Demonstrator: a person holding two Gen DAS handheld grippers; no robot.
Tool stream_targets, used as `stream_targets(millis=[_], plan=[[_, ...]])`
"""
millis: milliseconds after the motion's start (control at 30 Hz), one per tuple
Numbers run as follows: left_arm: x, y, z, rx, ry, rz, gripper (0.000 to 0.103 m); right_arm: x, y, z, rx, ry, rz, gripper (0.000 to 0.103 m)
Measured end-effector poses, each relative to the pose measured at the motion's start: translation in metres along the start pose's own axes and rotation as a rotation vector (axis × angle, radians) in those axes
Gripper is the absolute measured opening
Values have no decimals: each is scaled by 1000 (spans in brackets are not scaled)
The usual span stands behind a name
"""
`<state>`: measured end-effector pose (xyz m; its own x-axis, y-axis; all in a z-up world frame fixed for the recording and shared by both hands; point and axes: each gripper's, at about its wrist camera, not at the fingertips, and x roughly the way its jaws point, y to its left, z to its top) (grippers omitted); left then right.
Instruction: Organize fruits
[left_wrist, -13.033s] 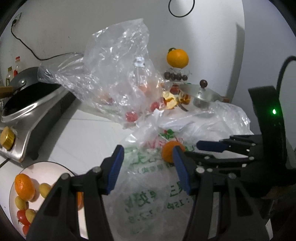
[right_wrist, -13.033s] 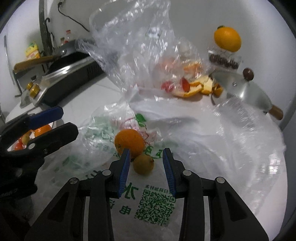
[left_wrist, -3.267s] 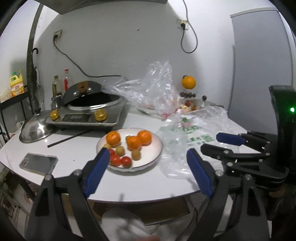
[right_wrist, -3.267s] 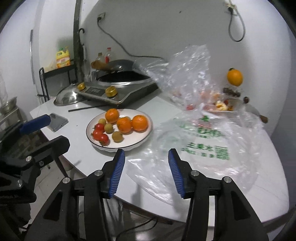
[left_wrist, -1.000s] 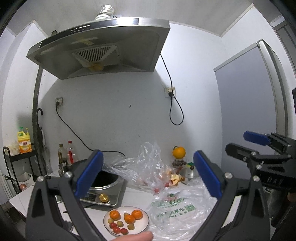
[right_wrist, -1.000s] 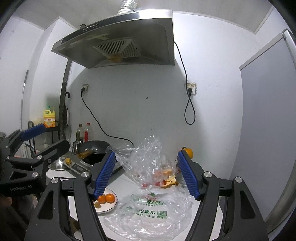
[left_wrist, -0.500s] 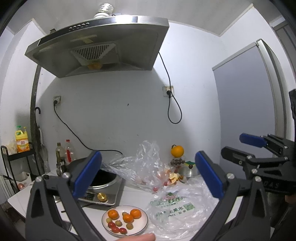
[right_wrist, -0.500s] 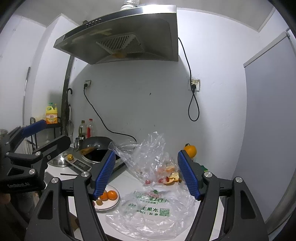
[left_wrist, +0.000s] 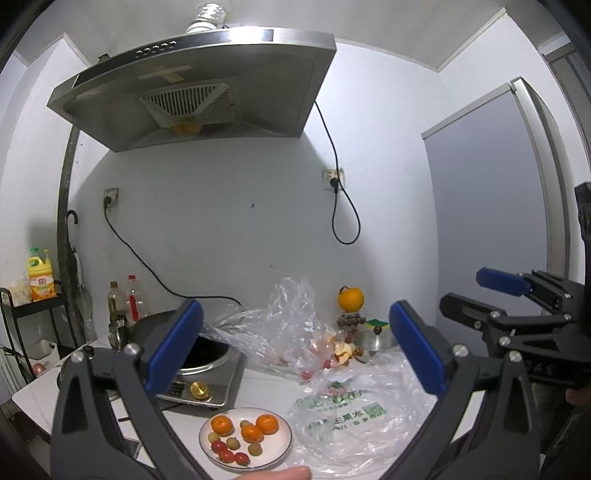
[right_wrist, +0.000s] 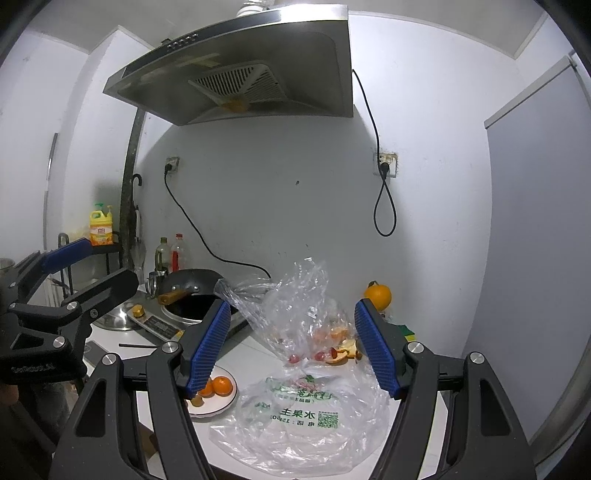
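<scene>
Both tools, left tool (left_wrist: 295, 347) and right tool (right_wrist: 293, 345), are hanging released and empty, well above the plate (left_wrist: 282, 448). The fruits (left_wrist: 243, 435) are lying on that plate, which is sitting on the surface (left_wrist: 33, 398) just beside the printed plastic bag (left_wrist: 343, 413).

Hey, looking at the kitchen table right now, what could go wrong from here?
The plate of fruit sits close to the table's front edge, so a bump from the left gripper might knock it off. The printed bag overhangs that edge and may slide. One orange perched on a small stand could roll down.
</scene>
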<state>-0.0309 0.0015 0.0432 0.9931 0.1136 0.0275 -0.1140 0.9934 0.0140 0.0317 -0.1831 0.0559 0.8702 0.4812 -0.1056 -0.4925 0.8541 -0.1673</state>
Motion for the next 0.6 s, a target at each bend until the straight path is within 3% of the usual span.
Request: stream_targets(millis=[600], plan=[[2,1,-1,-8,3,-21,102,1,-2,-2,-1,5,-6,73]])
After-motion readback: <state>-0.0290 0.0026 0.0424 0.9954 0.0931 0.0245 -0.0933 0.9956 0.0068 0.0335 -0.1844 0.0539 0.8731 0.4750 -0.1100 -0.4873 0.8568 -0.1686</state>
